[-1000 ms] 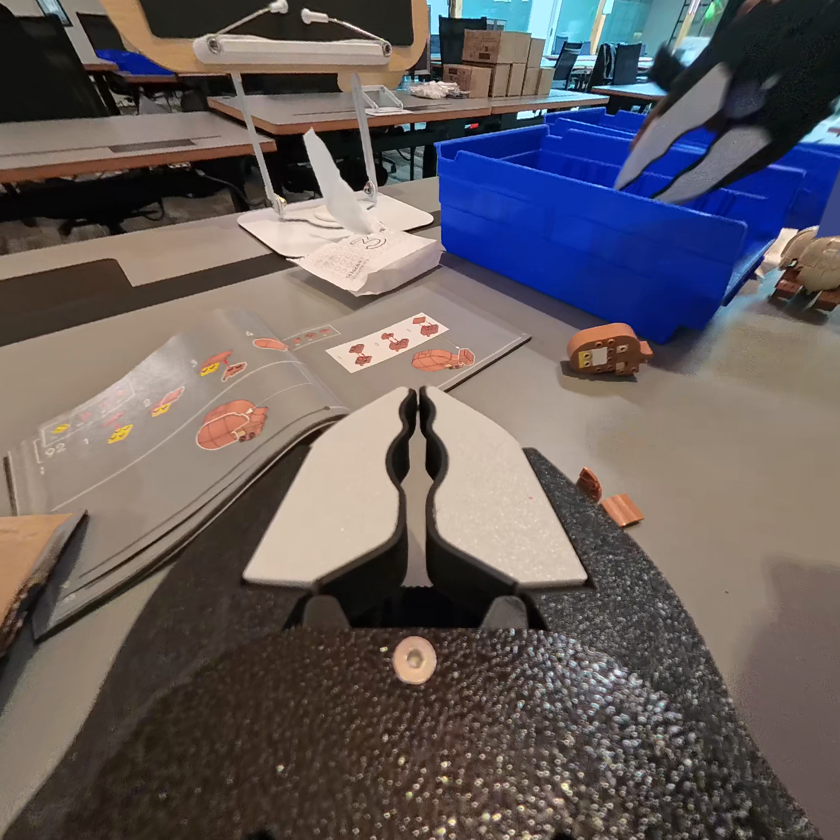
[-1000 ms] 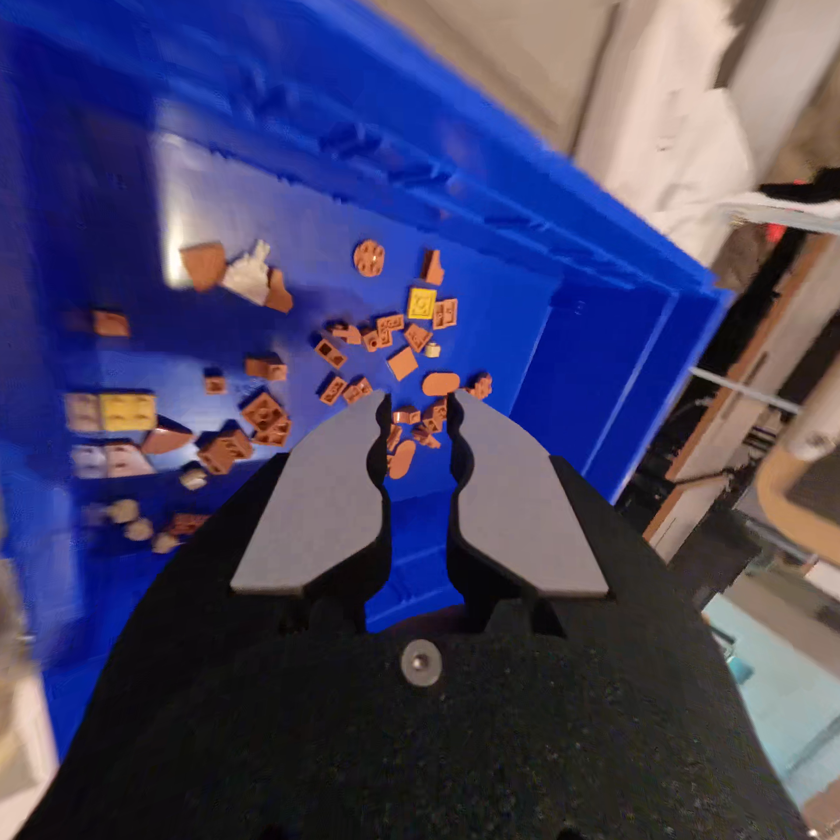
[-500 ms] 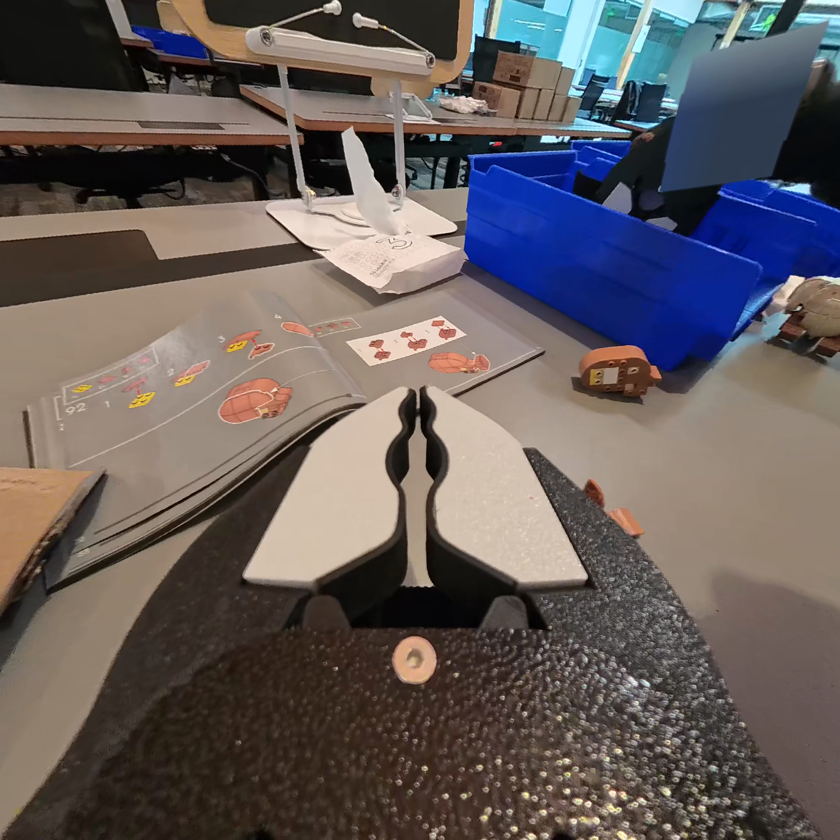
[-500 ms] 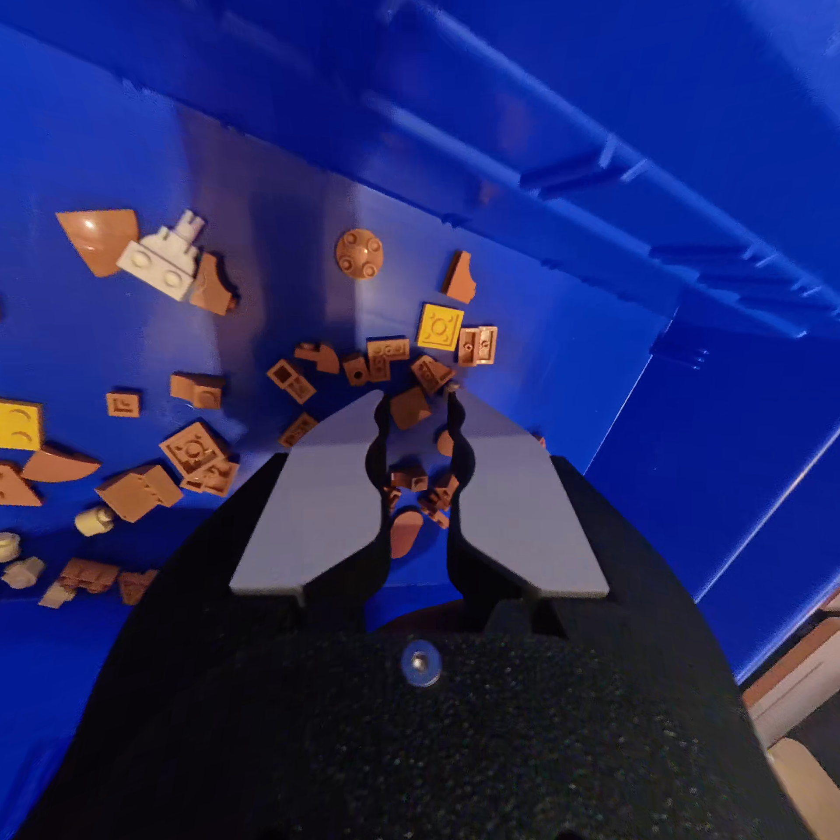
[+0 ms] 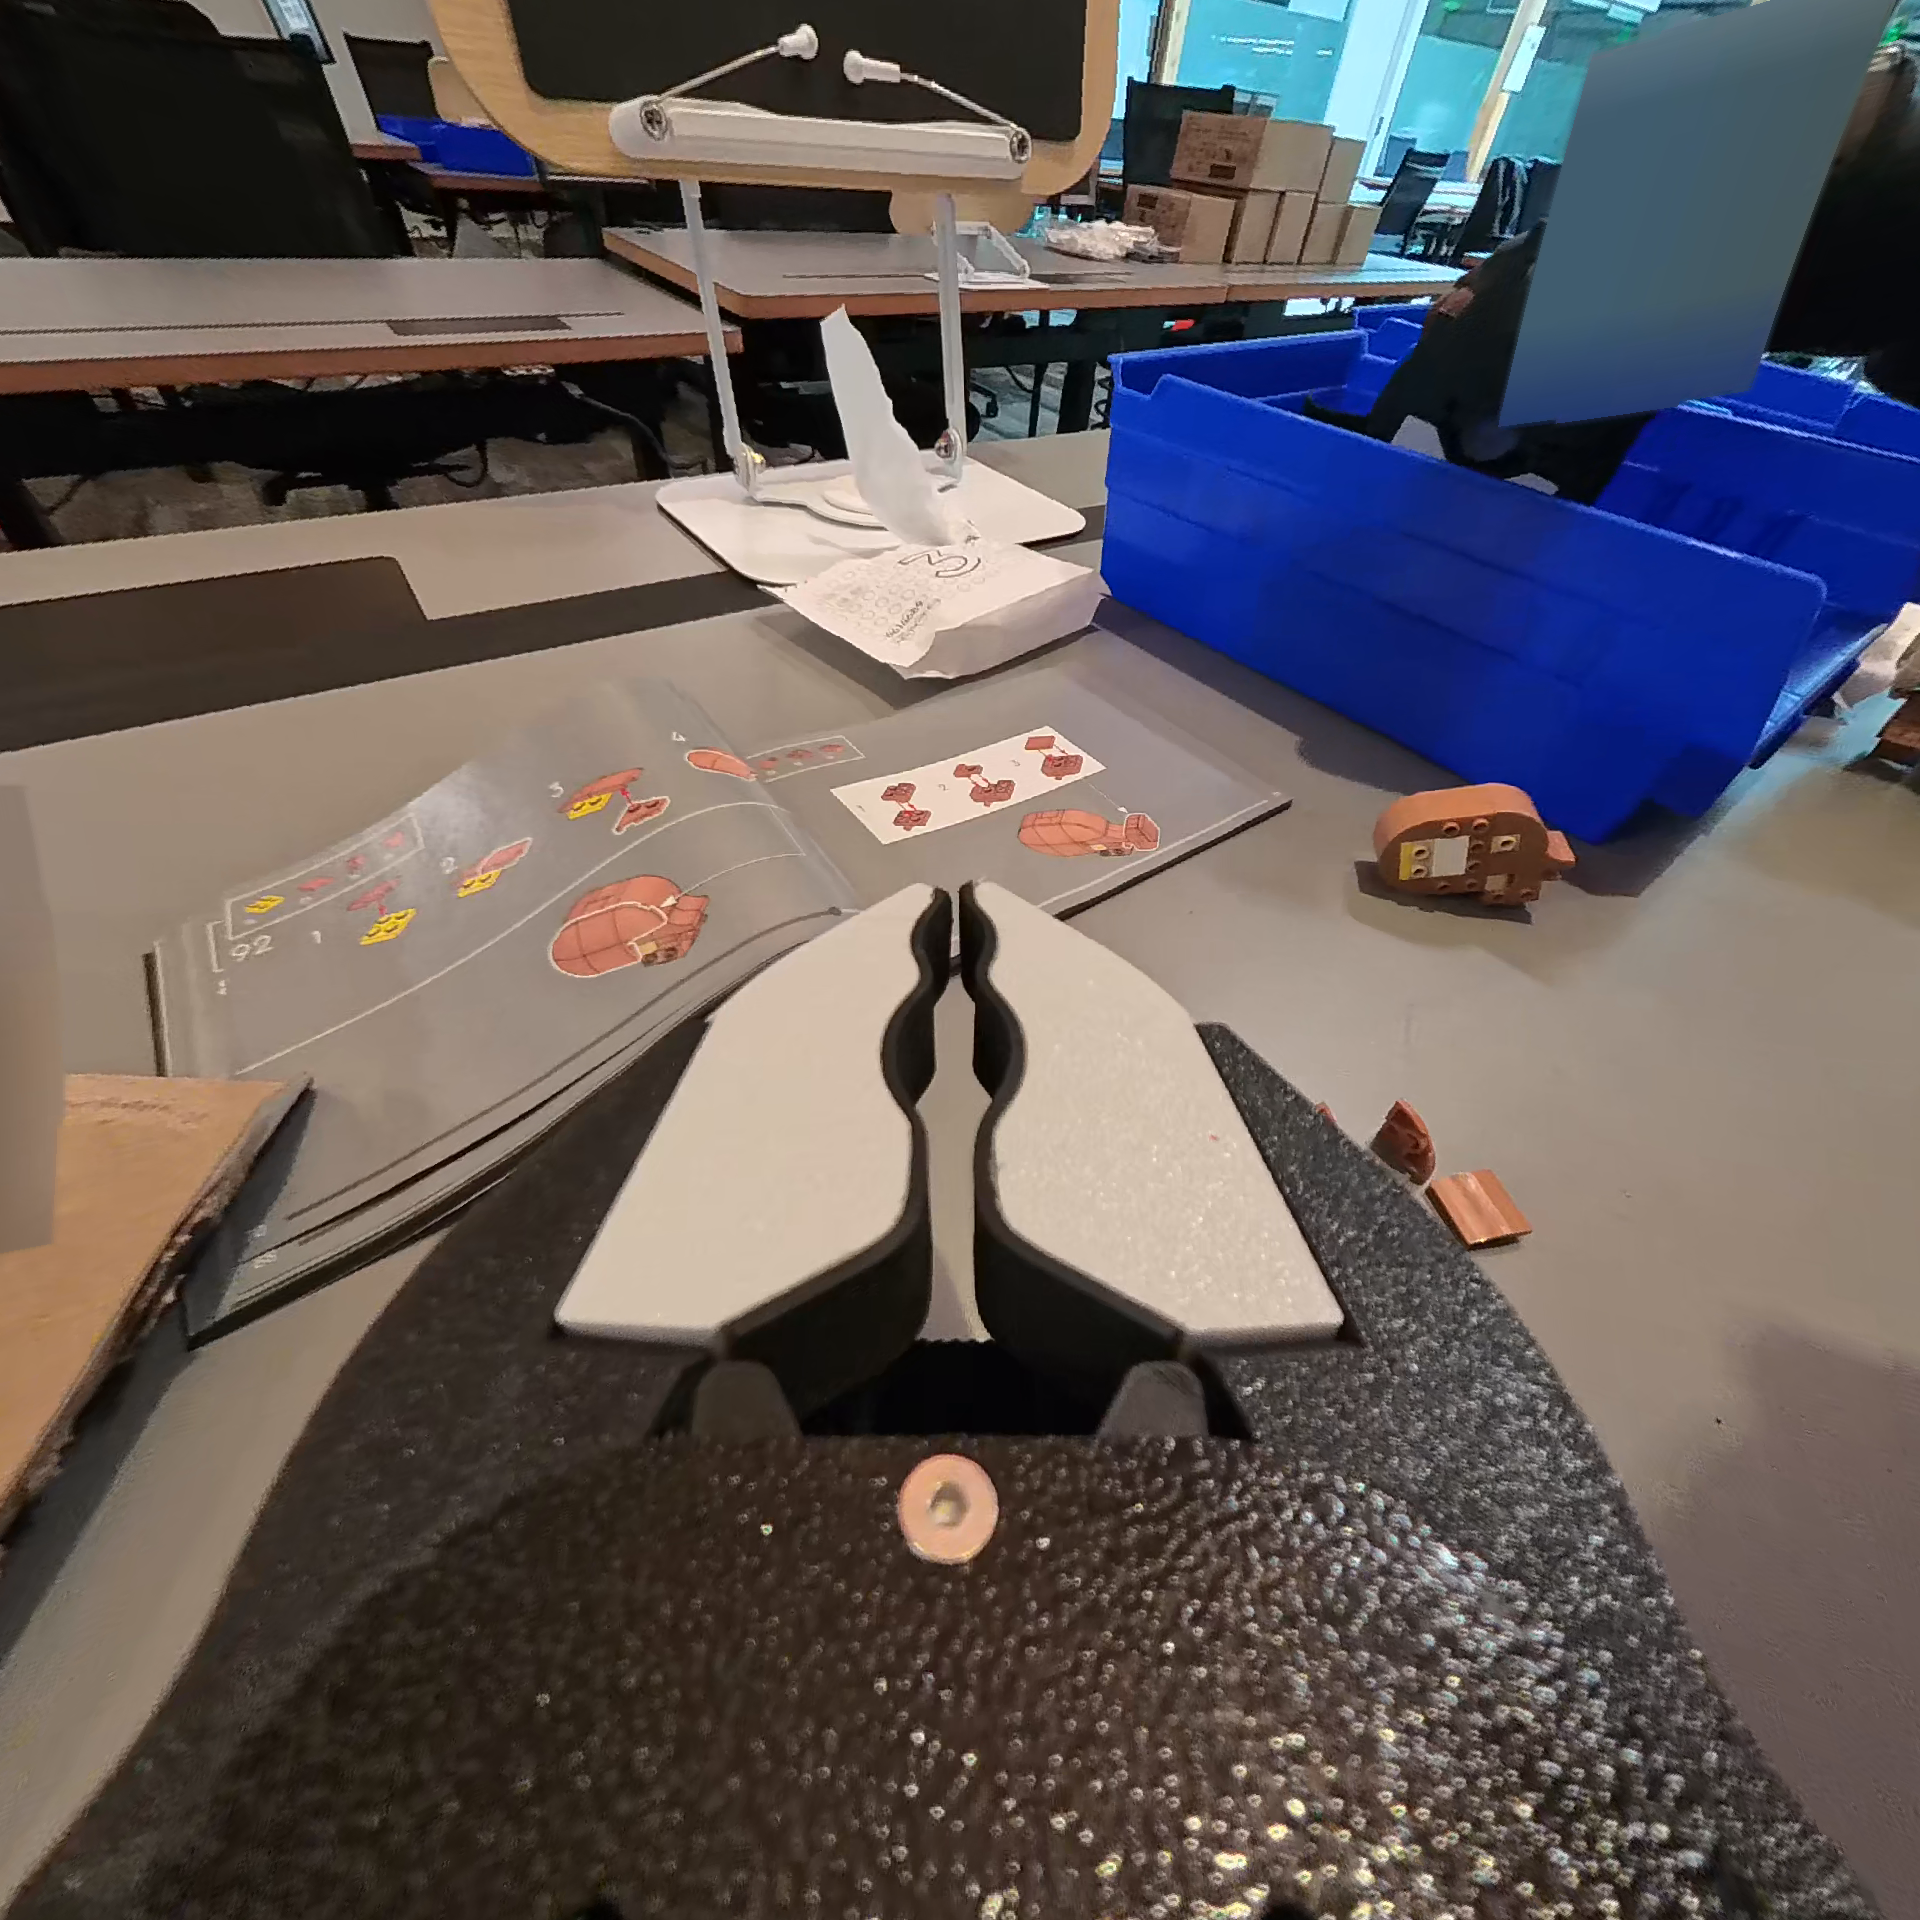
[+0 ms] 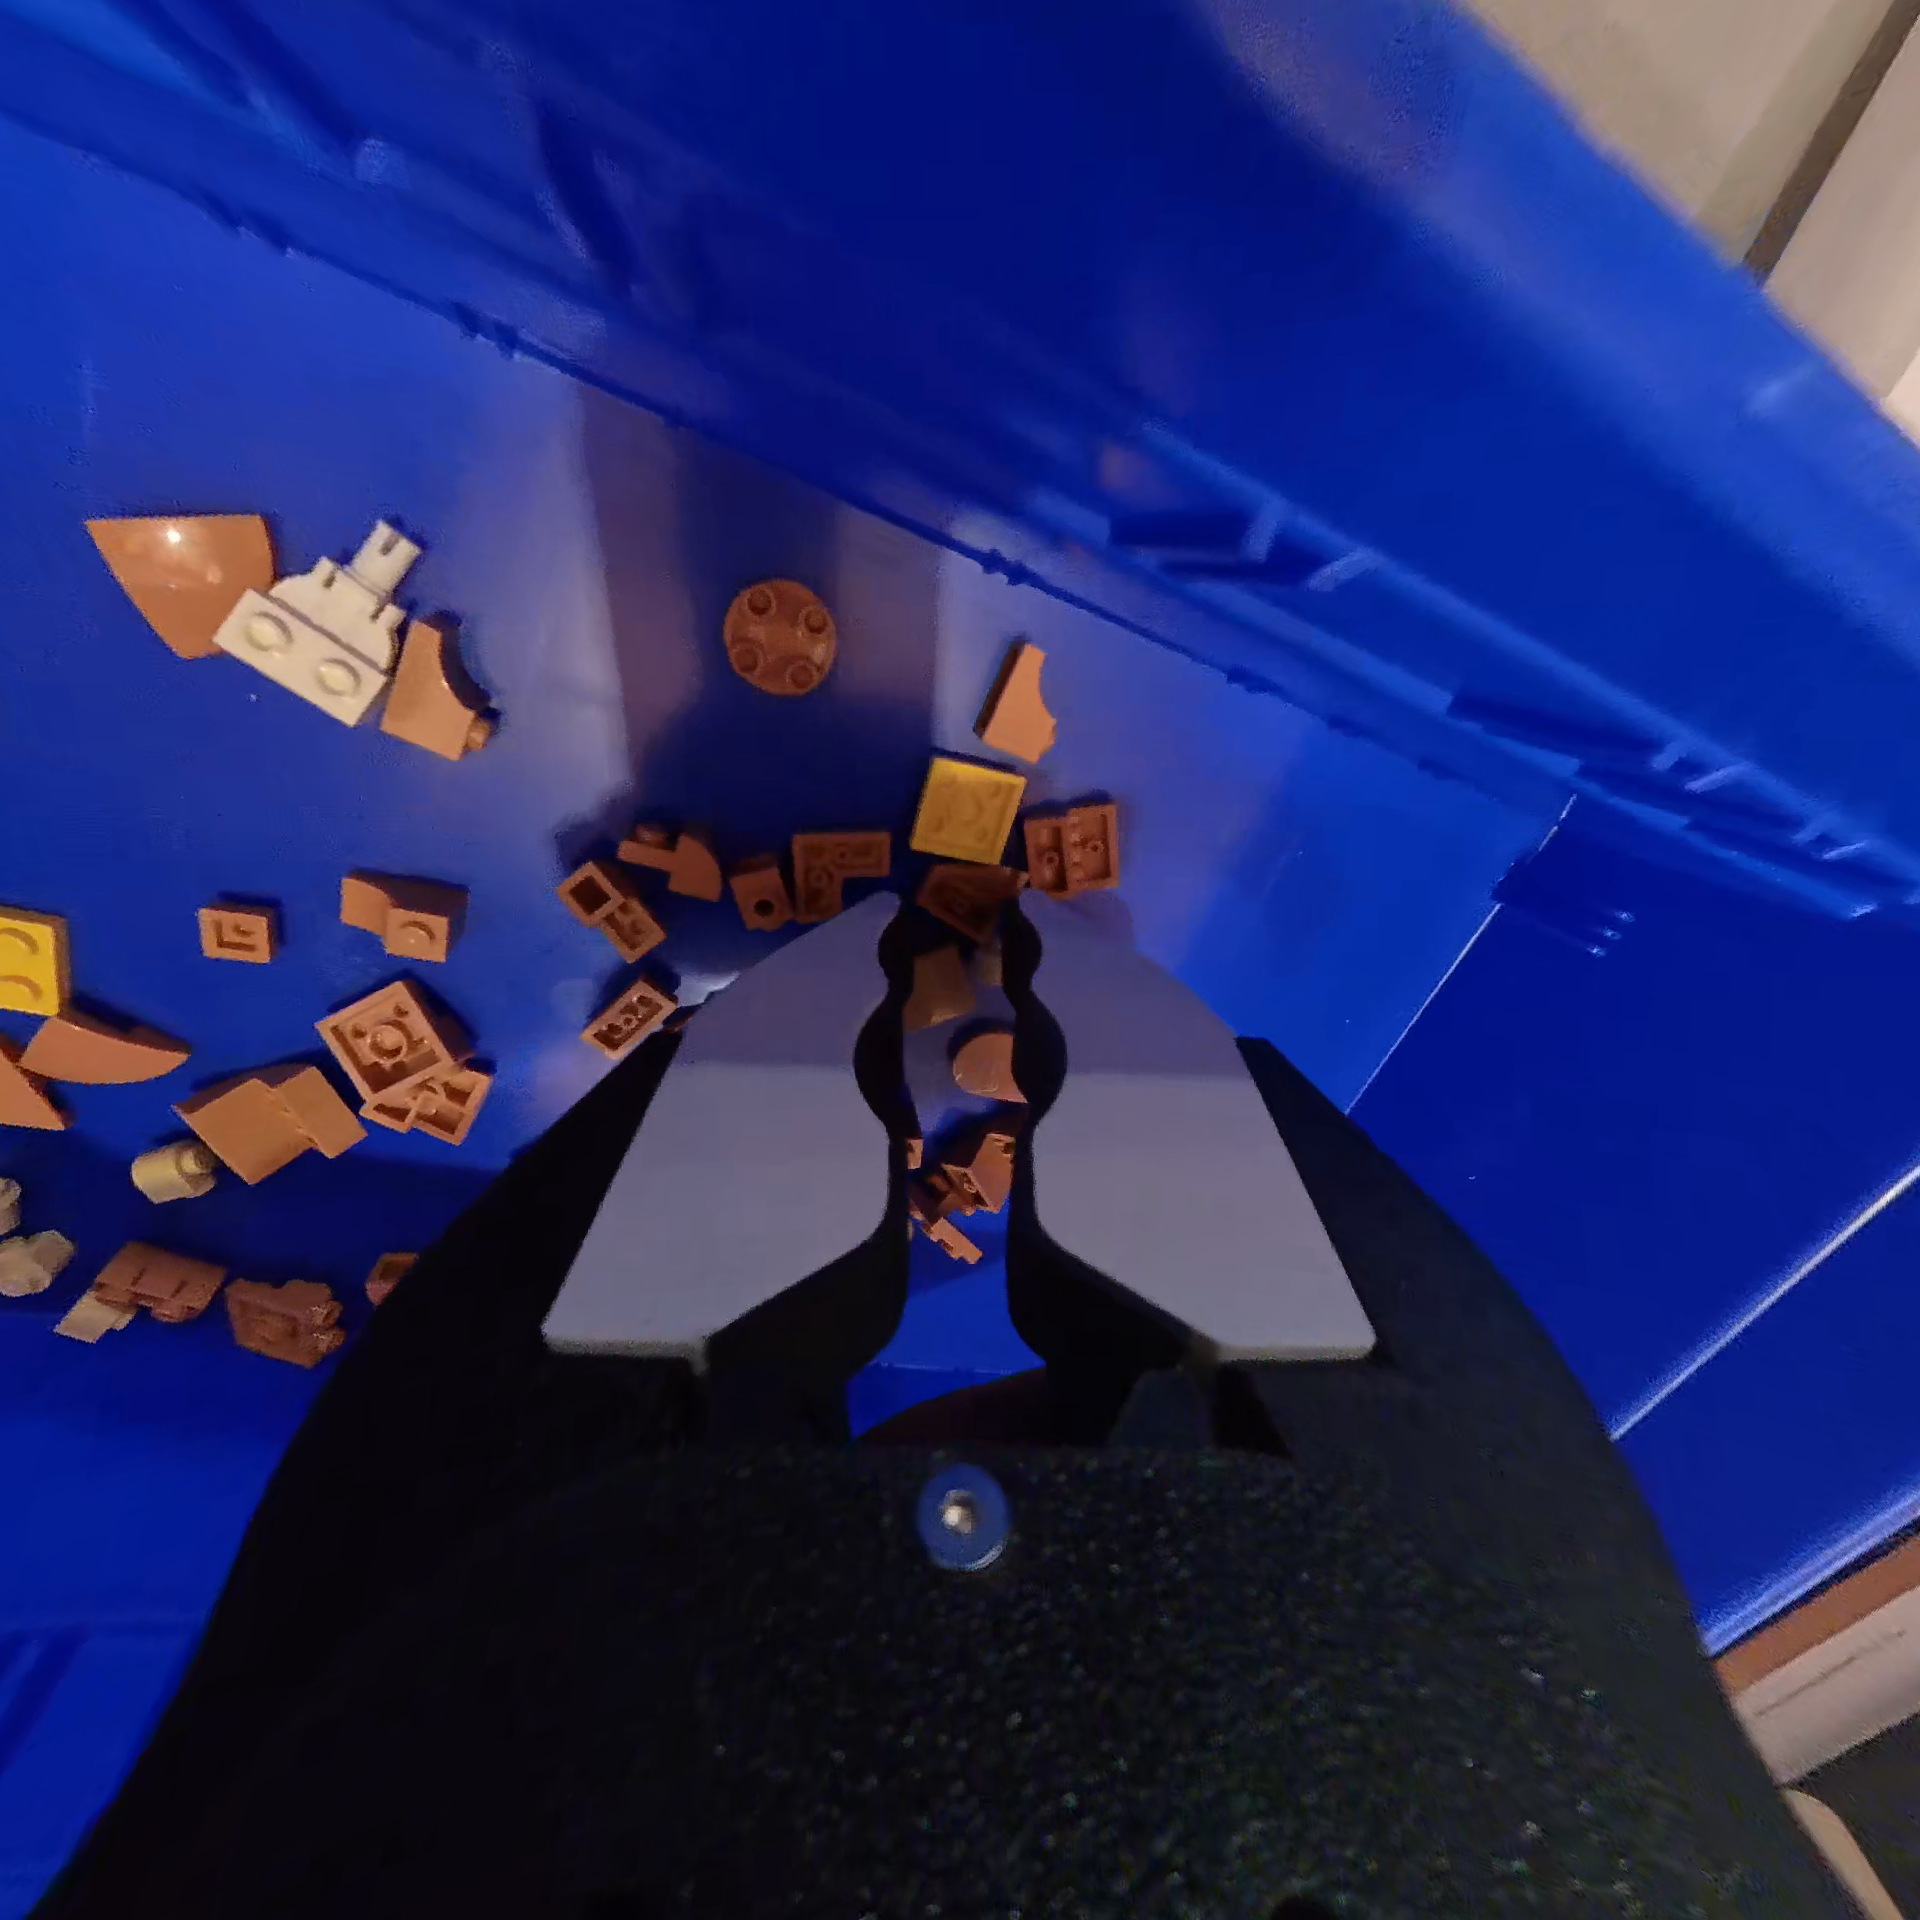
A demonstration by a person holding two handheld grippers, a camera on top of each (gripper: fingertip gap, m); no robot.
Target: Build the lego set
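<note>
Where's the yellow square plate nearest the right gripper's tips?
In the right wrist view, the yellow square plate lies on the blue bin floor just beyond the fingertips, beside a brown plate.

- in the left wrist view we see bare grey table (image 5: 1558, 1039) at centre right, broken only by a brown brick model (image 5: 1470, 847) and two small brown pieces (image 5: 1449, 1174).
- the open booklet (image 5: 582, 914) fills centre left, cardboard (image 5: 104, 1195) the lower left.
- the blue bin (image 5: 1455, 613) walls off the upper right.
- in the right wrist view, loose bricks (image 6: 821, 883) crowd the bin floor (image 6: 1195, 935), with bare blue at centre right.
</note>
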